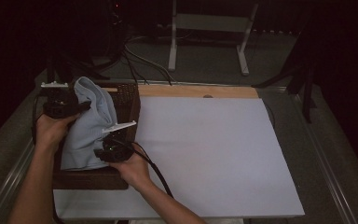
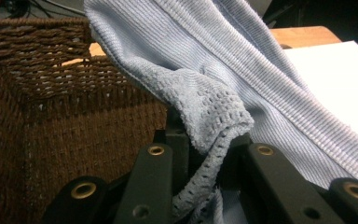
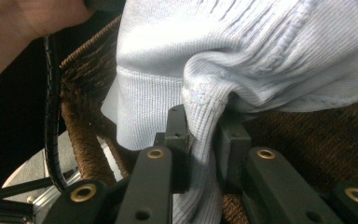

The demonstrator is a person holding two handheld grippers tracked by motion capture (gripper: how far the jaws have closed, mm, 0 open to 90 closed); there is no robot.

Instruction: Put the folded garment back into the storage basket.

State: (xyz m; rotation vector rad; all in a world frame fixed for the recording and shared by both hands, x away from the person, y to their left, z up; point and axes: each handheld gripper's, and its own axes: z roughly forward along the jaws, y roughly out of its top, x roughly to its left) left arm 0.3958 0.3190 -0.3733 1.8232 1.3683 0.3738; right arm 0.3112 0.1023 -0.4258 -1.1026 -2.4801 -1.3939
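Note:
A light blue knitted garment (image 1: 89,122) hangs over a brown wicker basket (image 1: 129,99) at the table's left. My left gripper (image 1: 77,108) is shut on the garment's upper edge; in the left gripper view an openwork knit hem (image 2: 214,122) is pinched between the jaws. My right gripper (image 1: 108,148) is shut on the garment lower down, near the basket's front; in the right gripper view a ribbed fold (image 3: 204,122) runs down between the jaws. The garment (image 3: 261,51) is lifted and stretched between both grippers above the basket (image 2: 51,126).
A large white board (image 1: 214,154) covers the table right of the basket, with a wooden strip (image 1: 200,91) along its far edge. A black cable (image 1: 156,175) trails from the right gripper. Metal stand legs (image 1: 172,42) and cables lie on the floor beyond.

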